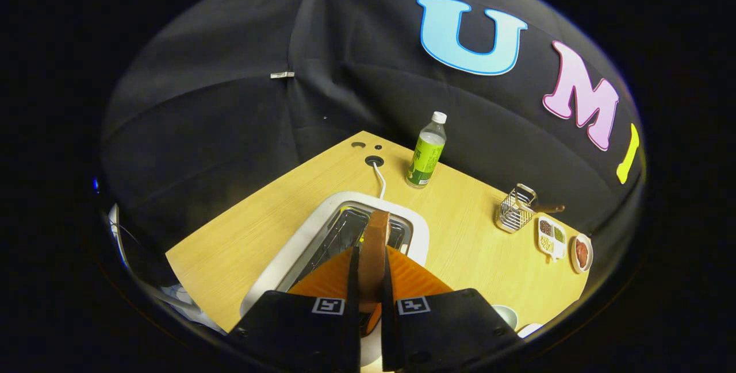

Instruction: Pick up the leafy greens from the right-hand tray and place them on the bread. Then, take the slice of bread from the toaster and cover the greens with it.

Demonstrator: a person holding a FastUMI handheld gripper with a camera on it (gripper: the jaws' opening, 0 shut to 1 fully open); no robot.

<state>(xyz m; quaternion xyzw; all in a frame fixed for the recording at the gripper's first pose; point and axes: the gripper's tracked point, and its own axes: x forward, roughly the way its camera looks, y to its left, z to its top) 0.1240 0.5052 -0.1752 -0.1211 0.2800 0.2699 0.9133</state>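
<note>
My gripper point(368, 261) hangs right over the white toaster point(299, 241), and its two orange fingers point(328, 281) are pressed on the brown slice of bread point(376, 241). The slice stands on edge between the fingers and pokes out ahead of them over the open slot point(345, 232). Whether its lower edge is still in the slot is hidden by the fingers.
Beyond the toaster stand a green-labelled bottle point(426, 153) and a cable hole point(374, 161) with the white cord. To the right are a small wire basket point(516, 208), a divided white dish point(551, 238), a small dish with something red point(582, 252) and a white bowl rim point(506, 315).
</note>
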